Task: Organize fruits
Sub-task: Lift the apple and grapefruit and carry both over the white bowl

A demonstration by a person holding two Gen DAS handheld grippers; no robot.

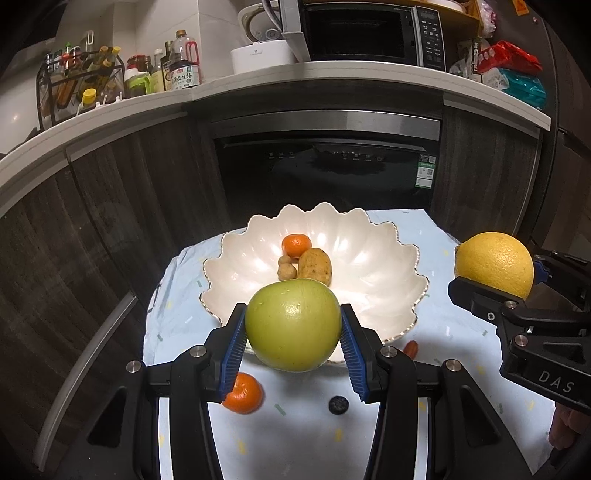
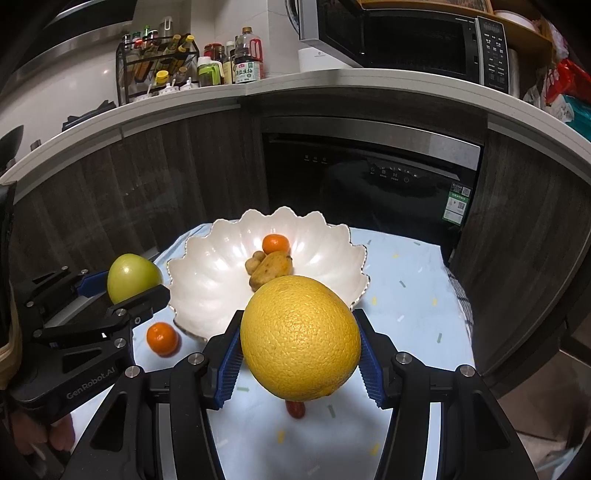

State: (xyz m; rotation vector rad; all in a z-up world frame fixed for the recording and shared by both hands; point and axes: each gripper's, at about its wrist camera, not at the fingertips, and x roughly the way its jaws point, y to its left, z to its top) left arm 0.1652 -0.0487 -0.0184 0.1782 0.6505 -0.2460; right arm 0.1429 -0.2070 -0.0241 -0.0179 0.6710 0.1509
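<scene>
My left gripper (image 1: 293, 332) is shut on a green apple (image 1: 293, 325) and holds it above the near rim of a white scalloped bowl (image 1: 369, 266). My right gripper (image 2: 300, 350) is shut on a large yellow citrus fruit (image 2: 300, 338), held above the table in front of the bowl (image 2: 207, 273). The bowl holds a small tangerine (image 1: 296, 245), a brownish-yellow fruit (image 1: 314, 266) and a small knobbly yellow piece (image 1: 286, 268). The right gripper with its yellow fruit (image 1: 495, 264) shows at the right of the left wrist view. The left gripper with the apple (image 2: 133, 277) shows at the left of the right wrist view.
On the light blue tablecloth (image 1: 443, 332) lie a loose tangerine (image 1: 243, 393), a small dark round berry (image 1: 338, 404) and a small red fruit (image 1: 410, 348). Behind stand dark cabinets, a built-in dishwasher (image 1: 325, 166) and a counter with bottles and a microwave (image 1: 365, 33).
</scene>
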